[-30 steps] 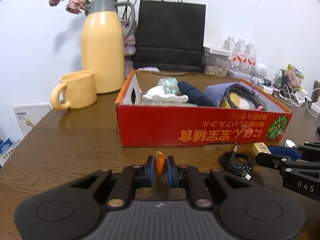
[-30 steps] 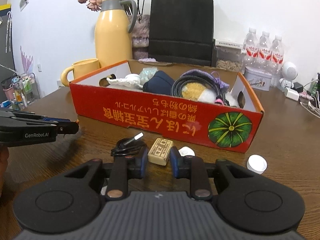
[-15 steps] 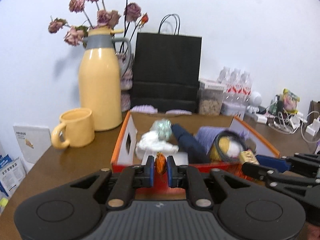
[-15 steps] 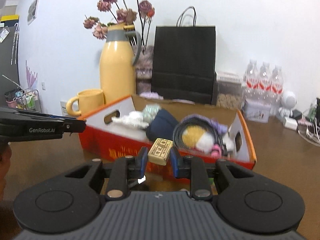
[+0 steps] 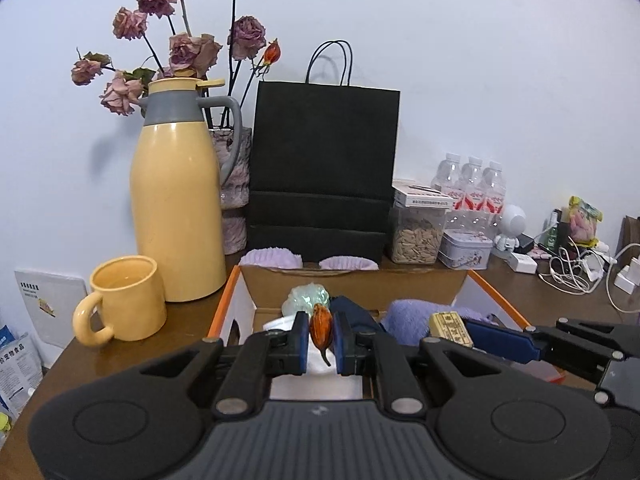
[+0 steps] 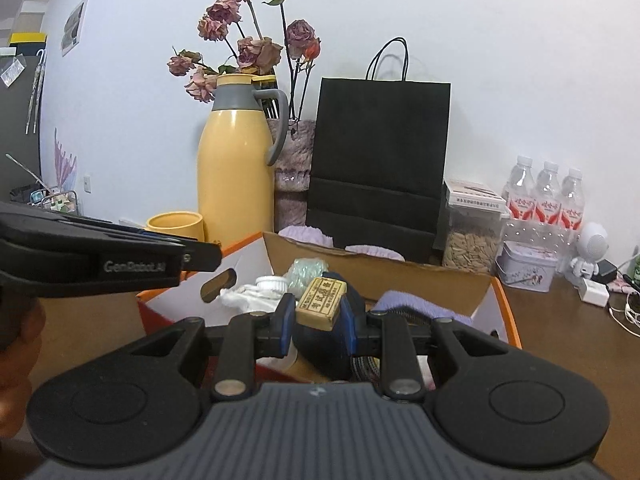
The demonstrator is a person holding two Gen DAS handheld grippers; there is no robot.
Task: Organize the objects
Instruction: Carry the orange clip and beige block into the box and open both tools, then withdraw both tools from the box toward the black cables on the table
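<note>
My left gripper is shut on a small orange bud-like object and hangs over the near edge of the red-orange cardboard box. My right gripper is shut on a small tan block with dark print, also raised above the box. In the left wrist view the right gripper and its tan block show at the right. Inside the box lie white cloth, a pale green bundle, a dark blue item and a purple towel.
Behind the box stand a yellow thermos, a yellow mug, a vase of dried roses, a black paper bag, a seed jar, a tin and water bottles. Cables and chargers lie at the right on the brown table.
Both grippers have risen from just above the tabletop in front of the box to over the box, each still holding its object. The cable and bottle cap on the table have dropped out of view.
</note>
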